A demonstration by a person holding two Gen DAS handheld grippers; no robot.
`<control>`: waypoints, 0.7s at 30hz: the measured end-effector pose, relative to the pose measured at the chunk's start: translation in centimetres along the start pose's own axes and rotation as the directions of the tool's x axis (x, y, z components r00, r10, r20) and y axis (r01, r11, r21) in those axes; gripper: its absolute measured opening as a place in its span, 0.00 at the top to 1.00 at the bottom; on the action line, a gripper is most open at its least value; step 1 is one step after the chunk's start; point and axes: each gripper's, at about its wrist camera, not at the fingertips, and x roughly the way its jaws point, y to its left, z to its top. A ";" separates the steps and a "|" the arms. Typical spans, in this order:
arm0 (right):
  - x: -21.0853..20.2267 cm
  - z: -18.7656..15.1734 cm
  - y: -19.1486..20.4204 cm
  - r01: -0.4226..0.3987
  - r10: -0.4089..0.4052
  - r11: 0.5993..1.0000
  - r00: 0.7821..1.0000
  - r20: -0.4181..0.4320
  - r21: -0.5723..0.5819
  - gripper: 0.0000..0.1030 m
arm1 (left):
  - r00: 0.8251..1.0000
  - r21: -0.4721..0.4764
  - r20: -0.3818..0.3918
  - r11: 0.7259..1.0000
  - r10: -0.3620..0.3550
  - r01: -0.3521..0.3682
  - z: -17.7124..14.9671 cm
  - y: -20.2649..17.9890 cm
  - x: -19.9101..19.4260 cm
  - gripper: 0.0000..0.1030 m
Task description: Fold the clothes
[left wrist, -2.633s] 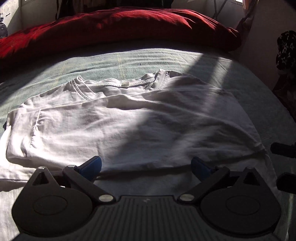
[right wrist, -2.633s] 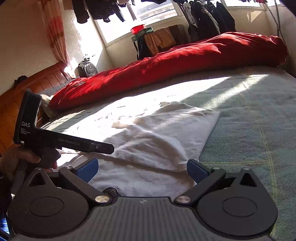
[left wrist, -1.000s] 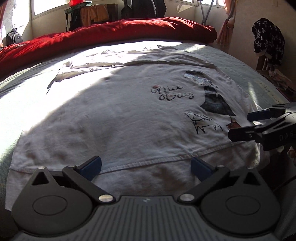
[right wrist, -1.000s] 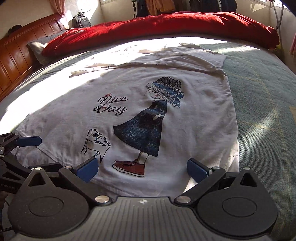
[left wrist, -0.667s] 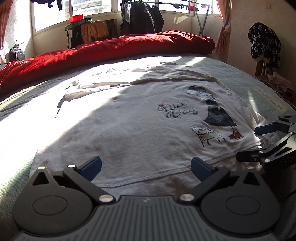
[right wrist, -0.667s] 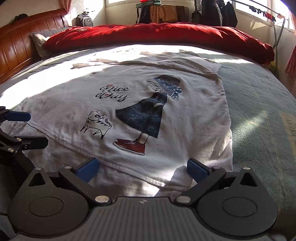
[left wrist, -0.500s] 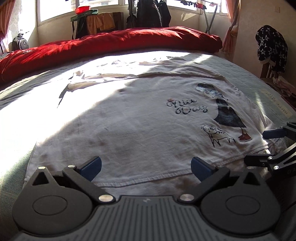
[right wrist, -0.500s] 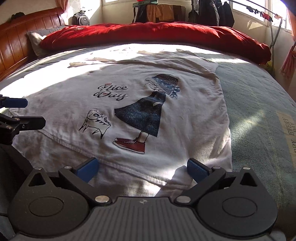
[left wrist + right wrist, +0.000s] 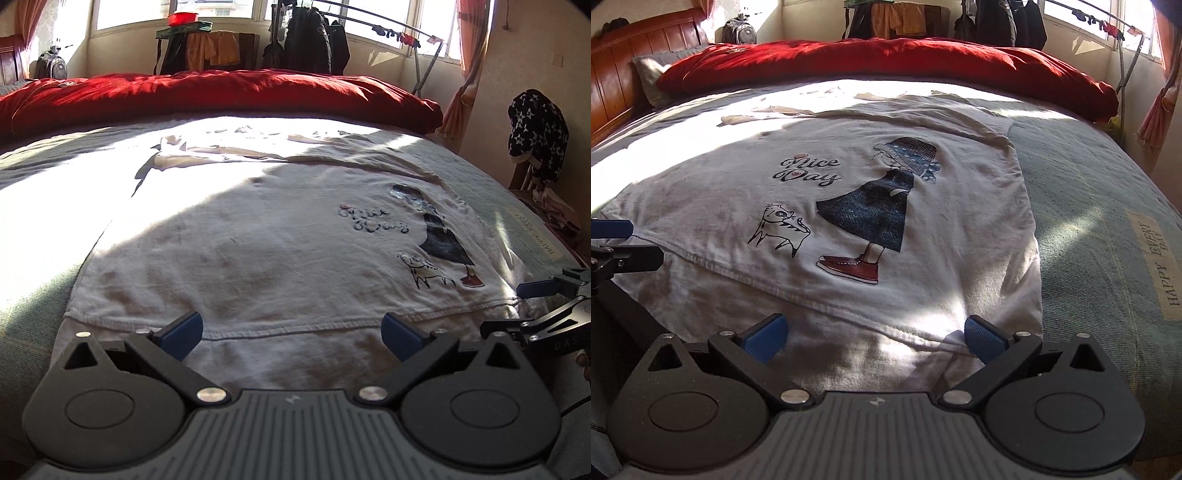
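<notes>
A white T-shirt [image 9: 266, 236] [image 9: 923, 206] with a "Nice Day" print, a girl in a blue dress and a small cat, lies spread flat on the bed with its hem toward me. My left gripper [image 9: 291, 334] hovers open at the near hem, left of the print, nothing between its blue fingertips. My right gripper [image 9: 875, 336] stands open over the hem's right part, below the red shoe; its right fingertip [image 9: 984, 339] rests near the hem's corner. Each gripper shows at the edge of the other's view: right gripper [image 9: 532, 306], left gripper [image 9: 613, 240].
A green-grey bedspread [image 9: 1108, 221] covers the bed. A rolled red duvet [image 9: 221, 92] lies across the far side. A wooden headboard [image 9: 613, 74] is far left. A star-patterned garment [image 9: 535, 122] hangs on a chair at the right. Clothes hang by the windows.
The shirt, folded plain-side up 2.6 s ago, now lies spread print-side up. In the last second both grippers drew back slightly toward the hem and stayed open.
</notes>
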 end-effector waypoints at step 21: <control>0.4 0.8 -1.6 -0.124 0.121 0.991 0.989 0.086 0.039 0.00 | 0.999 0.047 -0.020 0.998 0.044 -0.043 1.4 1.0 0.4 0.01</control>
